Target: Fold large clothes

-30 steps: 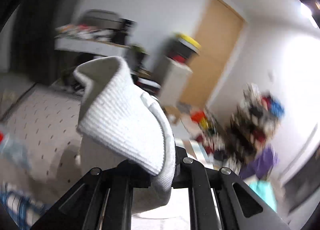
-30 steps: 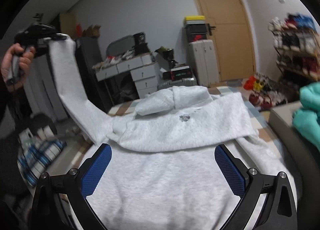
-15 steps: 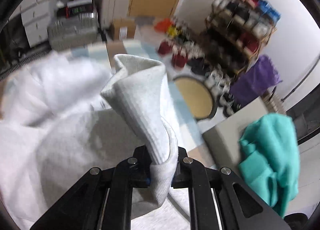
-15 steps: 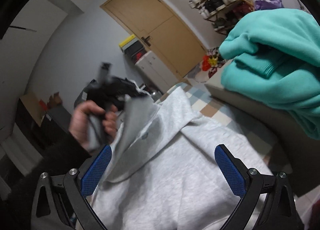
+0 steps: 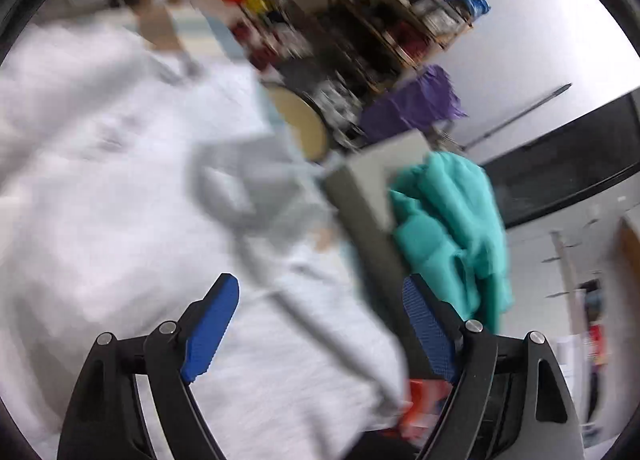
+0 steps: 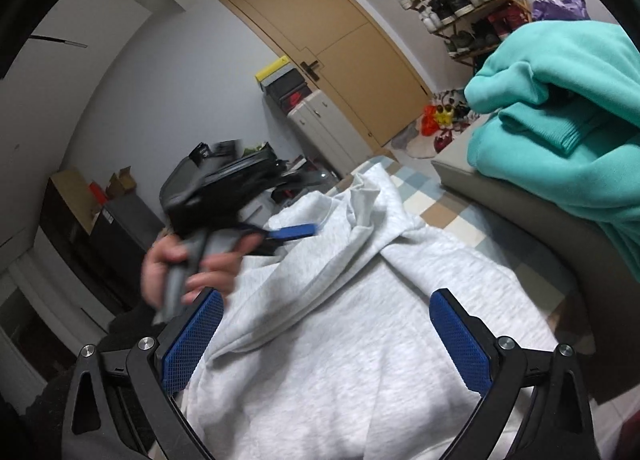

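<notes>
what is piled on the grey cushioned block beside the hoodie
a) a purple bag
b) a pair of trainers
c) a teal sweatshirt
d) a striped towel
c: a crumpled teal sweatshirt sits on top of the grey cushioned block, to the right of the light grey hoodie spread on the checked floor.

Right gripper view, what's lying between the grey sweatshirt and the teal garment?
In the right wrist view, a strip of checked mat and a grey cushion's edge separate the grey sweatshirt from the teal garment.
</notes>
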Action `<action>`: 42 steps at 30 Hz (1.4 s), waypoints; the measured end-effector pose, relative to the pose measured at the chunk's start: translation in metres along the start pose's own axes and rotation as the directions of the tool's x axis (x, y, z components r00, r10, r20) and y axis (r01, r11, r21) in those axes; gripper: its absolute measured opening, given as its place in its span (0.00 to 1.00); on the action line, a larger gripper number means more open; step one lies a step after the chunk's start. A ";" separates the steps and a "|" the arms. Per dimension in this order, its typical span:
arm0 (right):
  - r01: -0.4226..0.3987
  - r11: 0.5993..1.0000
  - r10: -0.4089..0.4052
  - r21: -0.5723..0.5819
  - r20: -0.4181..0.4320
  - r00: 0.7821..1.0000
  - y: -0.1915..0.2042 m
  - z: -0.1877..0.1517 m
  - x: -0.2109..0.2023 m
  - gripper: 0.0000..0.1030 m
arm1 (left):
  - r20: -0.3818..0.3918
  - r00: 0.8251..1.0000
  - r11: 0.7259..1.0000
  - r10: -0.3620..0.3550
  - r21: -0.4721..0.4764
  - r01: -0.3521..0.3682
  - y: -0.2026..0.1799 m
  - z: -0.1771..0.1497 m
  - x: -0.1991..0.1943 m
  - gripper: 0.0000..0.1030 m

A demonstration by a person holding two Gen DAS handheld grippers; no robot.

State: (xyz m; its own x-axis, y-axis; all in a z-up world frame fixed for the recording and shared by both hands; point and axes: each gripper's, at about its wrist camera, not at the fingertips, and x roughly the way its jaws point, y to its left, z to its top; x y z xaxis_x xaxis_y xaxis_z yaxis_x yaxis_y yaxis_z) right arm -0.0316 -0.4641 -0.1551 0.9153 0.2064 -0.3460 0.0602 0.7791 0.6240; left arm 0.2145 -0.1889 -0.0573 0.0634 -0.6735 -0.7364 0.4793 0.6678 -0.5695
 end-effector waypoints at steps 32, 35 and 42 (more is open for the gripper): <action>0.282 0.857 -0.458 -0.431 -0.389 0.799 -0.016 0.075 0.286 0.65 | 0.072 0.933 0.854 0.352 -0.434 -0.289 0.191 -0.005 0.001 0.78; 0.297 0.847 -0.478 -0.441 -0.386 0.789 -0.027 0.071 0.284 0.55 | 0.072 0.930 0.844 0.362 -0.449 -0.294 0.198 -0.002 0.017 0.78; 0.269 0.784 -0.532 -0.559 -0.382 0.756 -0.016 0.070 0.277 0.56 | 0.101 0.848 0.768 0.521 -0.489 -0.414 0.205 -0.008 0.015 0.61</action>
State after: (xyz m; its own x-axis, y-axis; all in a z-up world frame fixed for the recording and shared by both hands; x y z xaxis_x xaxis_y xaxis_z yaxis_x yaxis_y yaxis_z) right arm 0.2491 -0.4602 -0.2120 0.5074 -0.0322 -0.8611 0.0710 0.9975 0.0045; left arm 0.3073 -0.0597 -0.1883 0.3915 -0.2551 -0.8841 -0.0858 0.9465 -0.3111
